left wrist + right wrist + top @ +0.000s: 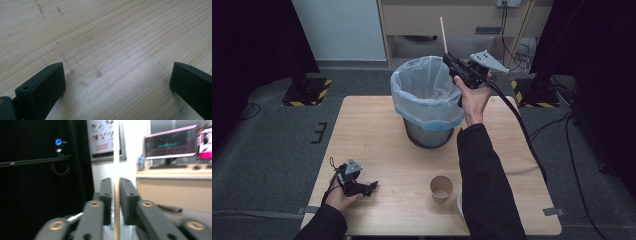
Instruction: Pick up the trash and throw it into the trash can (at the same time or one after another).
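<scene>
My right gripper (448, 58) is raised over the right rim of the bin (427, 102), which is lined with a clear blue-edged bag. It is shut on a thin wooden stick (443, 34) that points up and away. In the right gripper view the stick (116, 157) runs upright between the two closed jaws (115, 195). My left gripper (371, 188) rests low on the table's front left, open, with bare wood between its jaws (117, 80). A brown paper cup (441, 189) stands upright near the front edge, right of the left gripper.
The wooden table (377, 135) carries the bin at its back middle. A black cable (522, 130) trails from the right gripper across the table's right side. Dark curtains and stand bases flank the table; a monitor (172, 143) sits on a desk beyond.
</scene>
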